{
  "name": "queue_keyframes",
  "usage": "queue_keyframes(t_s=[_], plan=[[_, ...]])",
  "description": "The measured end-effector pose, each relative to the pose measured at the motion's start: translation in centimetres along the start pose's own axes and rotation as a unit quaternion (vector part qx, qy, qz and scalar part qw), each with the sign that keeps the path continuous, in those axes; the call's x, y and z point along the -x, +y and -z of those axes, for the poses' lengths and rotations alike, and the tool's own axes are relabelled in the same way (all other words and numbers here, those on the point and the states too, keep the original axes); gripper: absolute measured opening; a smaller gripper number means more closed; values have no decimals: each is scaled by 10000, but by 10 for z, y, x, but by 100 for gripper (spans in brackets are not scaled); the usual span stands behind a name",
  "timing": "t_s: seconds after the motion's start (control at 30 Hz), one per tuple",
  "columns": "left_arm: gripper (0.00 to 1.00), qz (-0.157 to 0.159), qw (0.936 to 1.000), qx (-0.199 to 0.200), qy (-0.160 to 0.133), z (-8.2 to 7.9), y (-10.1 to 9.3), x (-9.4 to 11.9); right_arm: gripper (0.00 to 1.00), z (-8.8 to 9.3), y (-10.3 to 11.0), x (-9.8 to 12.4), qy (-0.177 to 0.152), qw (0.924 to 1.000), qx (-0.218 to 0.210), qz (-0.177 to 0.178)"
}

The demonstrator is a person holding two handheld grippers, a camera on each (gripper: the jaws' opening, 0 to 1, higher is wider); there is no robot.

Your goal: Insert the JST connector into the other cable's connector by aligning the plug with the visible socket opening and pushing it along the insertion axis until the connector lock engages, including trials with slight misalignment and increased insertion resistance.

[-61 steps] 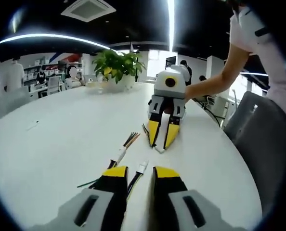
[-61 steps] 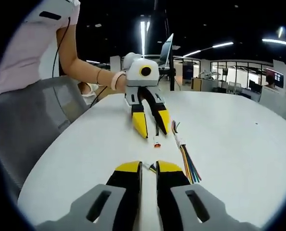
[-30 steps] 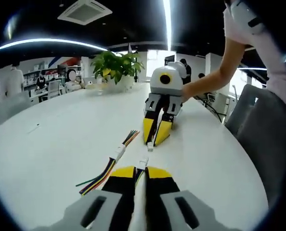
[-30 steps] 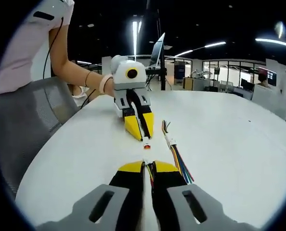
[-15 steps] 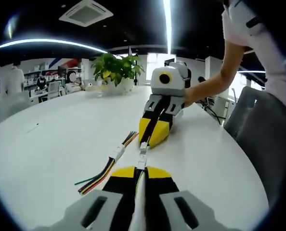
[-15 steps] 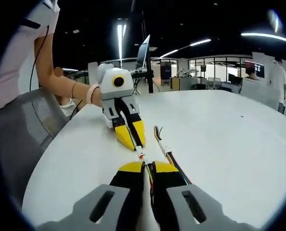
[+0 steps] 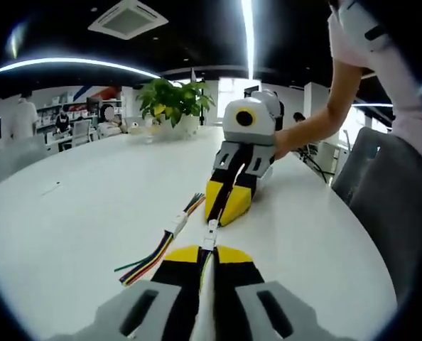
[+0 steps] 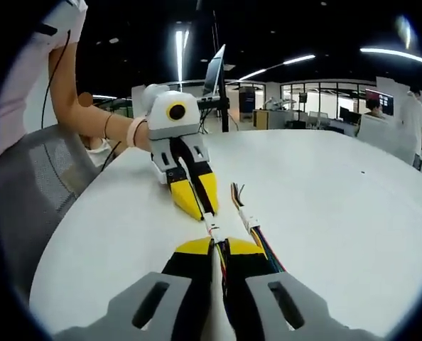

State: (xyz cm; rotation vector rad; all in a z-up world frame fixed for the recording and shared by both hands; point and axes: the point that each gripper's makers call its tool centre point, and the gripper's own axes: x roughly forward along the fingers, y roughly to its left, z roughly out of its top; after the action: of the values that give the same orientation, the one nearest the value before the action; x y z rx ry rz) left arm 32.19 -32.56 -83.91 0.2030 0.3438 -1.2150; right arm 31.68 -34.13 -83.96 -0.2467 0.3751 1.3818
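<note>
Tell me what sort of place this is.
Probably an open-plan office: a large white table with a potted plant, a ceiling air-conditioning vent with strip lights, and a monitor before glass partitions.

In the left gripper view, the left hand-held gripper (image 7: 208, 256) rises from 6 o'clock with its yellow-tipped jaws pressed together. The right hand-held gripper (image 7: 224, 210) points back at it from 12 o'clock, jaws likewise closed, tips nearly meeting. A bare forearm (image 7: 317, 121) reaches in from 2 o'clock. In the right gripper view the left forearm (image 8: 90, 124) enters from 10 o'clock.
</note>
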Motion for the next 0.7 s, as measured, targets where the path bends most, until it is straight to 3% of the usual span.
queue_keyframes(t_s=[0.47, 0.7], plan=[[0, 70, 9998, 4, -195, -8, 1, 4, 3, -7, -4, -3, -284, 9995, 40, -163], [0, 44, 9999, -12, -95, -2, 3, 7, 3, -4, -5, -8, -302, 9994, 104, -130]])
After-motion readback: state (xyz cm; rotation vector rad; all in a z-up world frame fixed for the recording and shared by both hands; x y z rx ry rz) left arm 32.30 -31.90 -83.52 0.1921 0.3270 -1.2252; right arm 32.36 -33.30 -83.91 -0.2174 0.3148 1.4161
